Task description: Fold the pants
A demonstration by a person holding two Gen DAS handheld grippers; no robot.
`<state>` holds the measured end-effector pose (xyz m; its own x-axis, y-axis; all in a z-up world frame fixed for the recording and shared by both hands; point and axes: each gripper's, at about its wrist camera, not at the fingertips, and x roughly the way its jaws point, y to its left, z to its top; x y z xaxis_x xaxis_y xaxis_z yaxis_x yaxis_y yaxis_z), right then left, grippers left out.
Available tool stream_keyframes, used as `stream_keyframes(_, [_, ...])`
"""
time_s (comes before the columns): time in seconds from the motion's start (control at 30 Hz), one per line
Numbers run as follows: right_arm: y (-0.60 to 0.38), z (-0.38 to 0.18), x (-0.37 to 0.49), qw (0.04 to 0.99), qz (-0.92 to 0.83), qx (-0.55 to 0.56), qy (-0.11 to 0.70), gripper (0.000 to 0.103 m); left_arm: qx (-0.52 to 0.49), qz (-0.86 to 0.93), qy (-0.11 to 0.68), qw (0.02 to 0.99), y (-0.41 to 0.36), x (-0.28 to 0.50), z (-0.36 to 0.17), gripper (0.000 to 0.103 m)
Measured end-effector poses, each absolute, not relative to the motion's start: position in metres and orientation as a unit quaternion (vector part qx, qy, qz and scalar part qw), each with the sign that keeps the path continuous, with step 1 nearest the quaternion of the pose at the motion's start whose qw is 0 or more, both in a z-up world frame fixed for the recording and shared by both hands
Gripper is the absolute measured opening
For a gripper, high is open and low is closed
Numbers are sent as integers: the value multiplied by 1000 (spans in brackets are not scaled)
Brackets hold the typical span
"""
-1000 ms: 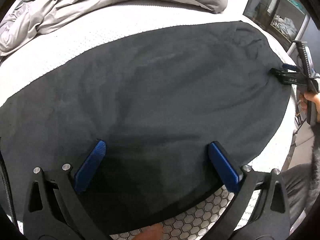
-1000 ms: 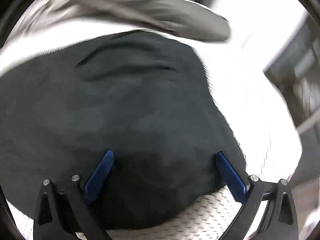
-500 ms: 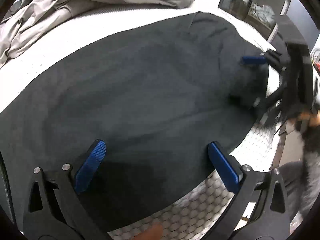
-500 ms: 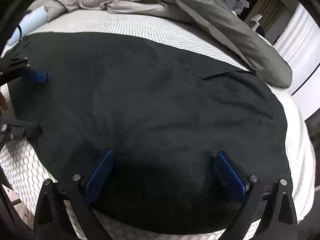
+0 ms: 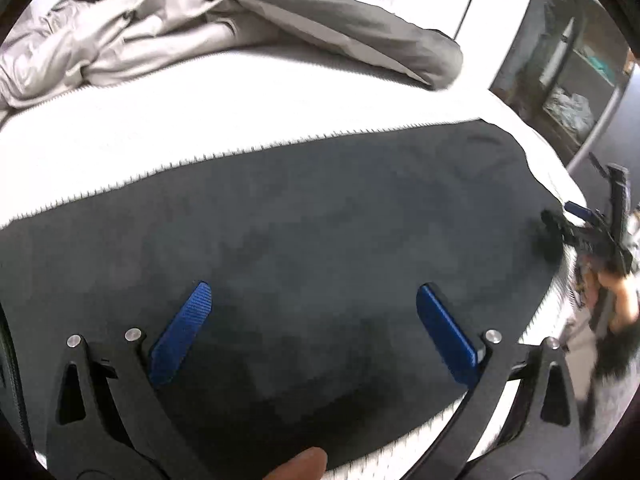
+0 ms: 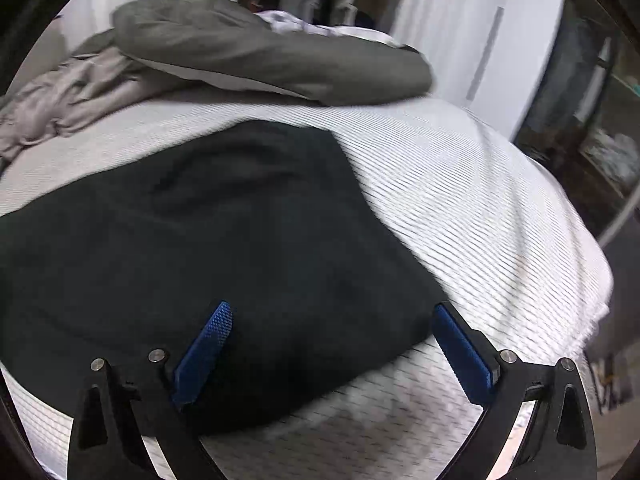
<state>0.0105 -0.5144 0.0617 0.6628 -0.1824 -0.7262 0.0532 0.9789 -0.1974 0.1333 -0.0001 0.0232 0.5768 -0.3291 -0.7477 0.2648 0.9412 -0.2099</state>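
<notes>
White mattress filled my view, grey duvet heaped behind the black pants, which lay flat along its near edge. Left claw and right claw both gaped wide over the pants, empty. Risk: pinching one layer only, dragging the fold crooked.
</notes>
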Motion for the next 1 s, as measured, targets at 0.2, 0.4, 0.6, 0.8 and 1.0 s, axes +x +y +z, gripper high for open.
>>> stream_keyframes(0.2, [-418,38,19,890,0,-209,405,102,30,-149,434,888,-49,189,15,102])
stream_keyframes(0.4, [-434,13,49,866,9,-255,430,102,22,-128,494,860,-47,218,-19,102])
stream_keyframes(0.6, [-541,30,66,876,-97,-122,456,94,25,-139,492,859,-44,221,-16,102])
stream_keyframes(0.8, [-457,53,47,900,47,-107,419,90,37,-129,474,870,-51,226,0,102])
stream_keyframes(1.0, [-412,6,98,853,110,-237,452,80,18,-108,498,860,-29,240,-13,103])
